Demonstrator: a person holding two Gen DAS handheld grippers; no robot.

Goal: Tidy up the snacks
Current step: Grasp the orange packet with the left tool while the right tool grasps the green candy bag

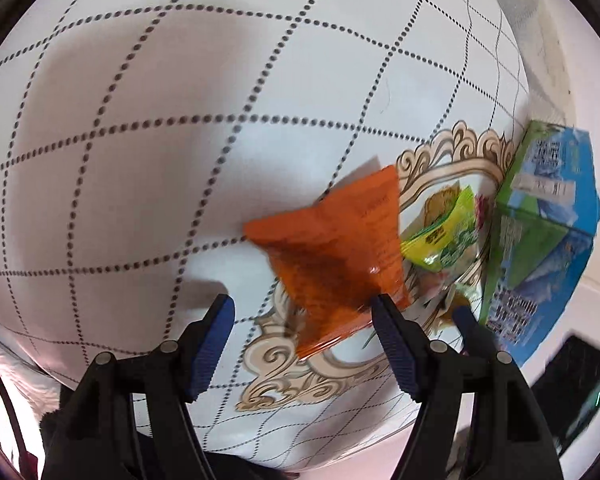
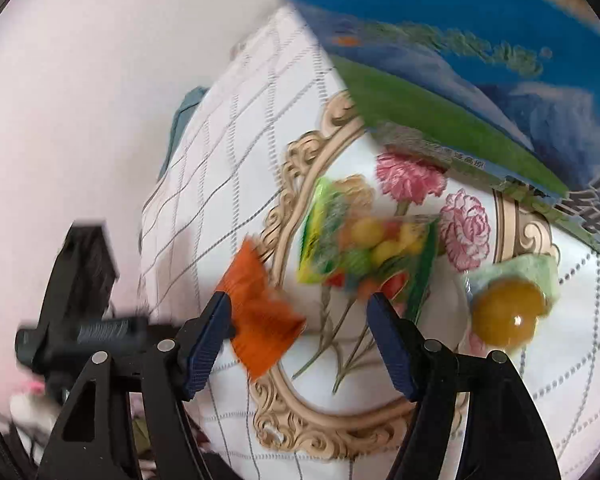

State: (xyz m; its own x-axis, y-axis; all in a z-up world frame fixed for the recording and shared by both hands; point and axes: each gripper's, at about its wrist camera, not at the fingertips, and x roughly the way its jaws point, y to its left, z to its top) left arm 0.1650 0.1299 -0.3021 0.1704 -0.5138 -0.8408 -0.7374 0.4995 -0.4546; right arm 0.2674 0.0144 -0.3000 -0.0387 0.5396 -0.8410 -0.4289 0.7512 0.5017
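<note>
Orange packet (image 1: pixel 332 256): one, flat on the white patterned counter (image 1: pixel 140 120), overlapping the gilt scroll frame printed on it. In the left wrist view it lies at 1 o'clock from the left gripper (image 1: pixel 302 306), its lower edge passing behind the right-hand fingertip; contact cannot be told. Left gripper jaws stand apart, nothing clamped between them.

Green-yellow candy bag (image 2: pixel 364 248): one, at 12 o'clock from the right gripper (image 2: pixel 298 304), just beyond its fingertips. Right gripper jaws released, holding nothing; the orange packet sits beside its left-hand finger.

Amber jelly cup (image 2: pixel 504 316): one, at 3 o'clock in the right wrist view, a pale green wrapper (image 2: pixel 532 276) behind it.

Blue-green carton (image 1: pixel 544 236): one, upright at the counter's edge, at 3 o'clock in the left view; cut off by the frame in the right view.

Both views motion-blurred; print on all packs unreadable. A dark object at 4 o'clock in the left view is unidentifiable.
</note>
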